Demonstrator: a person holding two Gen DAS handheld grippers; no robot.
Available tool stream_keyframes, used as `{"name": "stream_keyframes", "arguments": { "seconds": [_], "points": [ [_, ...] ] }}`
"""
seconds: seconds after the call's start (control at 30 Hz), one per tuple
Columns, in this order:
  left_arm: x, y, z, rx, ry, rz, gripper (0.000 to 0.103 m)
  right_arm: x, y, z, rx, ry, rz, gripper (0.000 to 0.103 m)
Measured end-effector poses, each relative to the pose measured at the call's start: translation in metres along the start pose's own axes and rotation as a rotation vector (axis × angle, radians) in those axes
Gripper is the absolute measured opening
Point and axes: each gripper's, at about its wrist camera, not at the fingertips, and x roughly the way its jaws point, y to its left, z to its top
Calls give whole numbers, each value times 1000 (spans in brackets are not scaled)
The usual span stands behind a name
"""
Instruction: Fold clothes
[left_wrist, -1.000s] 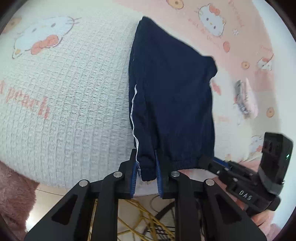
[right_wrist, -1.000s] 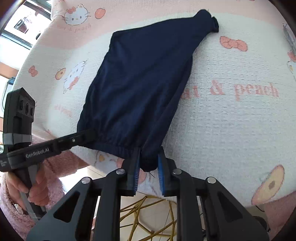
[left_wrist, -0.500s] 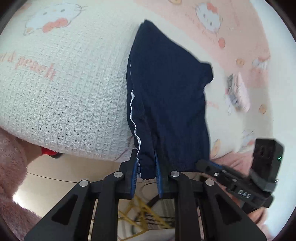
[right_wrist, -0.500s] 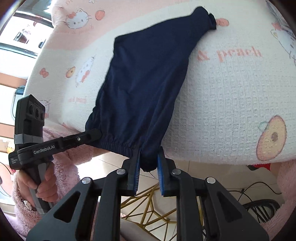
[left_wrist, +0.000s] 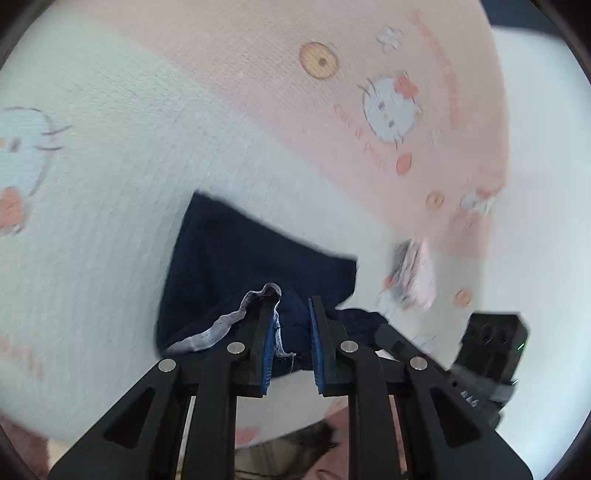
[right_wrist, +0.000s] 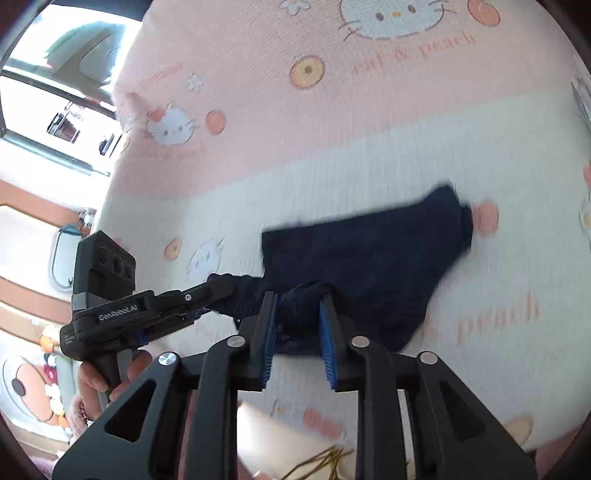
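Garment: I saw the navy trousers (left_wrist: 236, 269) bunched on the blanket (left_wrist: 110, 184), its far cuff (right_wrist: 461, 218) at 1 o'clock in the right view.
Left gripper (left_wrist: 291, 325): clamped on waistband, white seam edge (left_wrist: 218, 325) curling at 10 o'clock.
Right gripper (right_wrist: 297, 317): clamped on waistband fold.
Room: bare blanket (right_wrist: 332, 129) from 10 to 2 o'clock beyond the cloth.
Clutter: small pale cloth item (left_wrist: 410, 273) at 2 o'clock, blurred.
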Motion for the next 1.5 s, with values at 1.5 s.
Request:
{"name": "stream_keyframes", "arguments": {
  "seconds": [1.5],
  "points": [
    [39, -28, 34, 447, -178, 278, 33, 39, -52, 4, -283, 26, -338, 33]
  ]
}}
